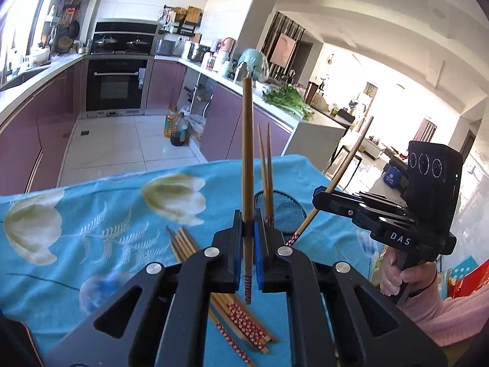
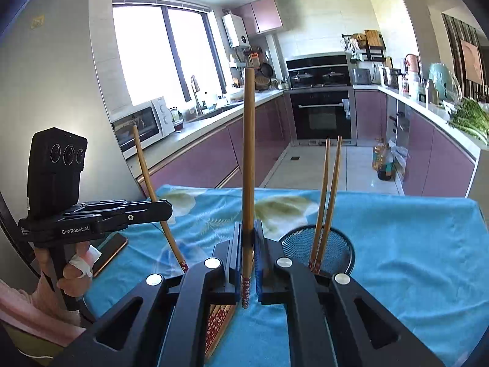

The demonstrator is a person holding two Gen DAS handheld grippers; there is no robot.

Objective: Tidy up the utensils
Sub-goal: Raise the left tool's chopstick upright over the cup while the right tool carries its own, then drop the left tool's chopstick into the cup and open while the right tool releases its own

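Chopsticks made of light brown wood with red dotted ends were being sorted. The left gripper point(image 1: 248, 229) was clenched on one upright chopstick point(image 1: 247, 165), and the right gripper point(image 2: 248, 238) was clenched on another chopstick point(image 2: 248, 153). Both were held above the blue flowered cloth point(image 1: 91, 214). Two chopsticks point(image 2: 325, 202) already stood in the round black mesh cup point(image 2: 336, 244), and a loose bunch point(image 1: 241, 315) lay on the cloth. I think the next move needs each stick tipped over the cup, then let go.

Two chopsticks point(image 2: 325, 202) in holder point(image 2: 345, 244), loose pile point(image 1: 241, 315) left on cloth point(image 1: 91, 214).
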